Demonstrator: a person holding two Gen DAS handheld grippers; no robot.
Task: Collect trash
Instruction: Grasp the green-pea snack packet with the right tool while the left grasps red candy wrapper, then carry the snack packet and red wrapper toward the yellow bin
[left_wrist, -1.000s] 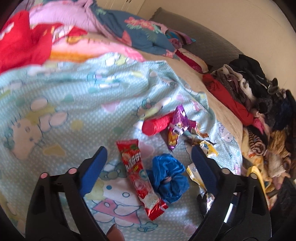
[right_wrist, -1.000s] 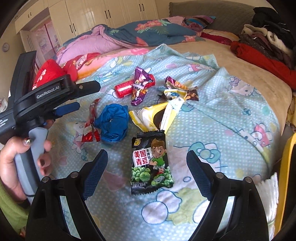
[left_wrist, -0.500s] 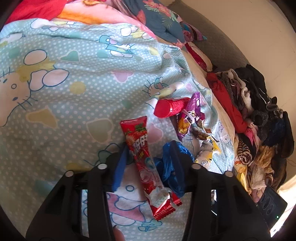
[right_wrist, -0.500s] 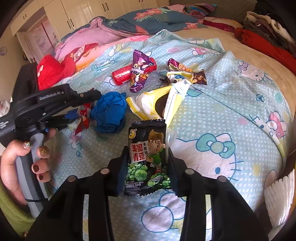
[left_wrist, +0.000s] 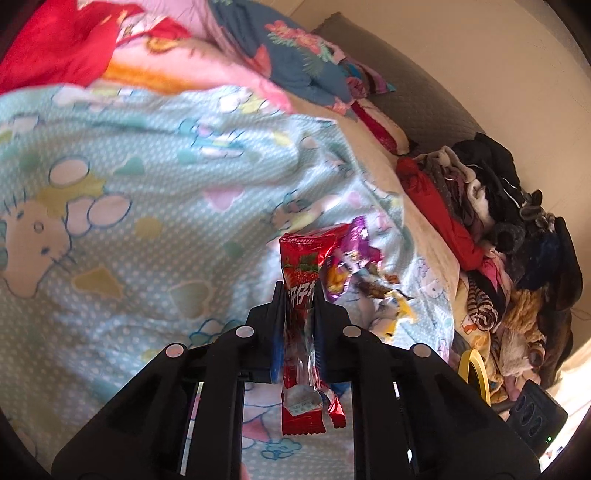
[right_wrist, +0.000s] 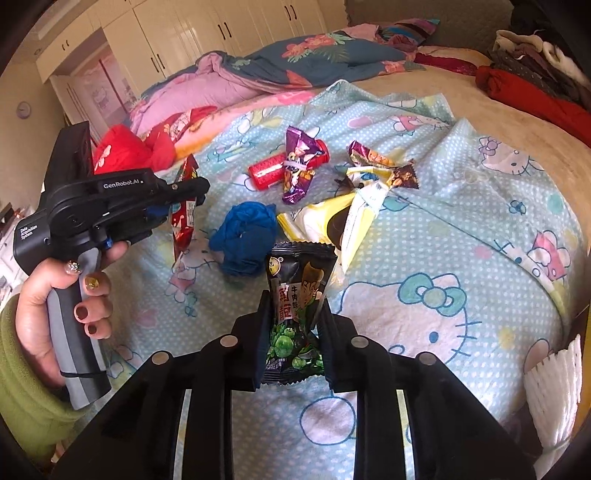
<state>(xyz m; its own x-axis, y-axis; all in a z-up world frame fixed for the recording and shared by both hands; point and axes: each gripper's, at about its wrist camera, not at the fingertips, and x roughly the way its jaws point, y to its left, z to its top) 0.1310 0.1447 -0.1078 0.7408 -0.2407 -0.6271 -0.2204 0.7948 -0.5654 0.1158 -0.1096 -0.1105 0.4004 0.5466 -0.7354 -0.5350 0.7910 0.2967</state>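
Right now I have a wrapper in each gripper. My left gripper (left_wrist: 298, 306) has just been closing and now pinches the long red wrapper (left_wrist: 300, 284) across its middle, so both ends stick out free, the lower one dangling below the jaws. My right gripper (right_wrist: 293, 317) has also just been closing and squeezes the black pea packet (right_wrist: 297, 291) near its lower half, the packet buckling between the pads.

I'll take the blue crumpled bag (right_wrist: 243, 236) as my marker on the cartoon-print blanket (right_wrist: 461, 236). Beyond it lie a red tube (right_wrist: 273, 170) and a purple wrapper (right_wrist: 298, 173); to its right a yellow packet (right_wrist: 332, 219), and past that a couple of small brown wrappers (right_wrist: 384, 166). All of those are yet to be picked up. I cannot see any bin for certain, only a yellow rim (left_wrist: 476, 373) at the bed's edge in the left view.

My worries: slick foil can slide out of the pads if I swing fast, especially the red one, held edge-on. The pea packet looks partly full, so its weight could pull it loose. Soft bedding could also snag a fingertip on the next pick, dragging the blanket and scattering the rest.
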